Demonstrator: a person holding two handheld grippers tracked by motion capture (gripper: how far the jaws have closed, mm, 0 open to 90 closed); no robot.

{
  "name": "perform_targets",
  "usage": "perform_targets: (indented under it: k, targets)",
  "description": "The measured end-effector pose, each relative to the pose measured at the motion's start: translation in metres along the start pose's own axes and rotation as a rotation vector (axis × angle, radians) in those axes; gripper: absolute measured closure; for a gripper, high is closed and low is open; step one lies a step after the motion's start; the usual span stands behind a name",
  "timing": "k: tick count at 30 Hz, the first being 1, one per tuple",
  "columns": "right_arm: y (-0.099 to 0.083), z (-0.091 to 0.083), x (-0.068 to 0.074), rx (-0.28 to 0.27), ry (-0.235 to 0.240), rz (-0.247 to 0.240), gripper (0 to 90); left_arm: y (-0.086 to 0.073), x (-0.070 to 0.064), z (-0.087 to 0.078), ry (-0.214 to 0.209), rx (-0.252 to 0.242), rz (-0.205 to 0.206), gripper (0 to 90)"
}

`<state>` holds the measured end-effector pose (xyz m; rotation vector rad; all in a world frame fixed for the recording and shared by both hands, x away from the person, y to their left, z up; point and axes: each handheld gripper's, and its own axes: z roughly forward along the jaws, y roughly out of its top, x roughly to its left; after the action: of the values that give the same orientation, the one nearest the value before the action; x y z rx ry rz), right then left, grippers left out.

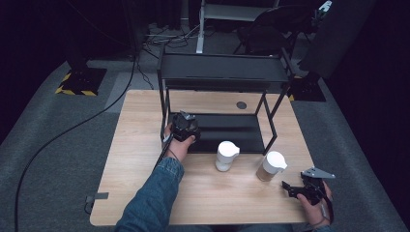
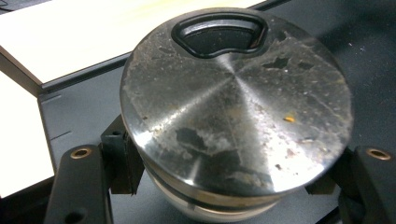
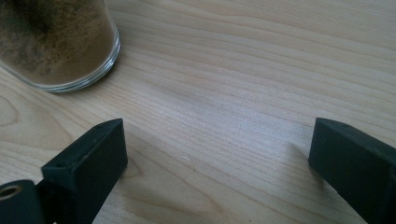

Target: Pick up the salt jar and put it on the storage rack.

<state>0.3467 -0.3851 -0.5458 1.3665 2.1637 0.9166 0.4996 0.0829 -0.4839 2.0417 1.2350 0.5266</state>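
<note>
Seen from the high view, at the left: a sleeve (image 1: pixel 153 195) and hand reaching forward, left gripper (image 1: pixel 184 126) at the front-left corner of the rack's (image 1: pixel 222 72) lower shelf (image 1: pixel 232 130), its load hidden there under the tool and the hand. Made plain in the left gripper view: a jar (image 2: pixel 233 112) with a worn, scratched metal lid and a dark recessed flap near its far edge, pinched at the sides between the two black jaws, standing on or just over the dark shelf (image 2: pixel 74 116), with pale table (image 2: pixel 70 32) beyond the shelf's edge. Further right in the high view, on the table (image 1: pixel 140 159) just in front of the shelf: a white jar (image 1: pixel 226 155), then a white-lidded glass jar (image 1: pixel 270 166) of brown powder, near each other but apart. At the far right, near the front edge: right gripper (image 1: pixel 296 186), held low in a hand (image 1: pixel 316 208), pointing left toward the powder jar and short of it. Shown closer in the right gripper view: jaws spread wide over bare wood (image 3: pixel 233 84), gripping nothing, the powder jar's glass base (image 3: pixel 56 42) at upper left, clear of the left jaw. Rack, white jar and lid tops left to the high view alone.
</note>
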Motion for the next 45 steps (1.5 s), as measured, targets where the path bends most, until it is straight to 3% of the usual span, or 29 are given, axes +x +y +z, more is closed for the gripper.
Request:
perform_targets:
  k: [3,6,11,25,45]
  targets:
    - [0.0,0.0,0.0,0.0,0.0,0.0,4.2,0.001,0.0,-0.001,-0.006,-0.012,-0.002,28.3]
    - [0.0,0.0,0.0,0.0,0.0,0.0,4.2,0.002,0.0,-0.004,0.006,-0.027,-0.005,18.7]
    - [0.0,0.0,0.0,0.0,0.0,0.0,4.2,0.004,-0.001,-0.009,0.002,-0.057,-0.002,15.7]
    - [0.0,0.0,0.0,0.0,0.0,0.0,4.2,0.013,-0.006,-0.034,0.002,-0.144,0.017,15.2]
    - [0.0,0.0,0.0,0.0,-0.001,0.0,4.2,0.012,-0.013,-0.072,-0.012,-0.206,0.016,15.2]
